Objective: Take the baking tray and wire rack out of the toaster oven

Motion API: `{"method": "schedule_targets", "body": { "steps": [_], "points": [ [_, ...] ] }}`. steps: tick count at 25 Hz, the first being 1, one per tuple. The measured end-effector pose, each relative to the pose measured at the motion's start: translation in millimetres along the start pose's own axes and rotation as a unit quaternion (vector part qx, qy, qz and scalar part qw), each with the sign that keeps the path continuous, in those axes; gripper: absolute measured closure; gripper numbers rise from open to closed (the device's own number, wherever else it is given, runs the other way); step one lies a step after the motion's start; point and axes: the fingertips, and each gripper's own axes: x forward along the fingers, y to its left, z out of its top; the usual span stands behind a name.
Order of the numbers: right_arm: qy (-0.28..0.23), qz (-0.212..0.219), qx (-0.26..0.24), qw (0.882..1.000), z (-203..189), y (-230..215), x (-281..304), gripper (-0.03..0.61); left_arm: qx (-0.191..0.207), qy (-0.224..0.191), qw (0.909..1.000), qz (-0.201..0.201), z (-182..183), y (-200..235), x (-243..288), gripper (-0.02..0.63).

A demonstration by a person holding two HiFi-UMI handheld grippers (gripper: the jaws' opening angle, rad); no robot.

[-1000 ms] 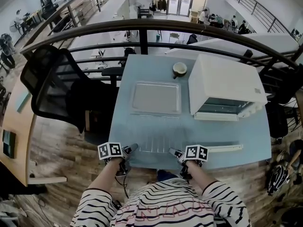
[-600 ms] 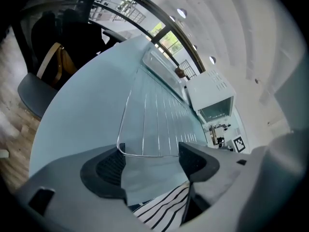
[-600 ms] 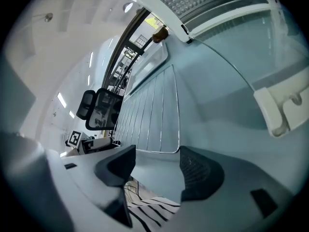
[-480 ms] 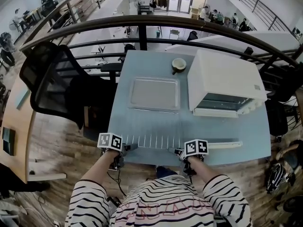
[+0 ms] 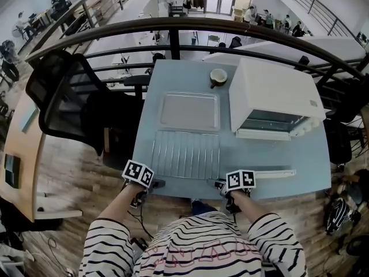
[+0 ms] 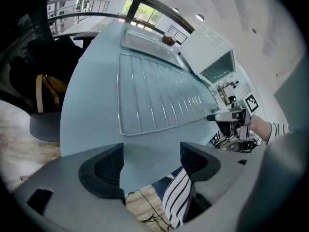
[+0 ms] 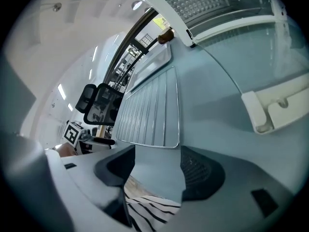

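Head view. The wire rack (image 5: 185, 153) lies flat on the counter (image 5: 253, 149) in the lower middle of the frame, fully outside the toaster oven (image 5: 275, 97). The baking tray (image 5: 189, 111) sits just above it in the frame, its near edge close beside the rack's far edge. The oven stands at the right with its door (image 5: 271, 173) folded down onto the counter. A cup (image 5: 218, 77) stands at the upper middle, between tray and oven.

Your left gripper (image 5: 155, 184) rests at the rack's lower left corner and your right gripper (image 5: 217, 183) at its lower right corner, both at the counter's near edge.

Left gripper view and right gripper view. On each gripper the jaws stand spread wide and have just been opening. Nothing lies between either pair. You see only bare counter and your striped shirt (image 6: 176, 202) in the gap. The rack's near edge lies just beyond the fingertips, apart from them.
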Motion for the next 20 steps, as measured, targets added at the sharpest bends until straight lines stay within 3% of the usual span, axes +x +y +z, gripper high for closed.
{"method": "schedule_targets", "body": {
  "steps": [3, 7, 10, 13, 15, 17, 20],
  "points": [
    [-0.018, 0.001, 0.002, 1.000, 2, 2, -2, 0.293, 0.012, -0.021, 0.9992, 0.031, -3, 13, -7, 0.270],
    [-0.068, 0.009, -0.002, 0.998, 11, 12, -11, 0.293, 0.018, -0.148, 0.9880, 0.042, 20, 10, -33, 0.270],
    [-0.144, 0.018, -0.009, 0.989, 27, 26, -27, 0.293, 0.047, -0.250, 0.9659, 0.049, 39, -7, -62, 0.270],
    [-0.221, 0.028, -0.037, 0.974, 39, 45, -50, 0.293, 0.086, -0.329, 0.9386, 0.059, 50, -33, -88, 0.272],
    [-0.265, 0.031, -0.074, 0.961, 42, 60, -68, 0.295, 0.108, -0.376, 0.9187, 0.056, 53, -56, -105, 0.284],
    [-0.305, 0.037, -0.104, 0.946, 42, 78, -87, 0.297, 0.125, -0.418, 0.8981, 0.053, 55, -78, -123, 0.346],
    [-0.349, 0.047, -0.125, 0.928, 37, 101, -113, 0.335, 0.150, -0.461, 0.8731, 0.053, 54, -109, -144, 0.359]
  ]
}}
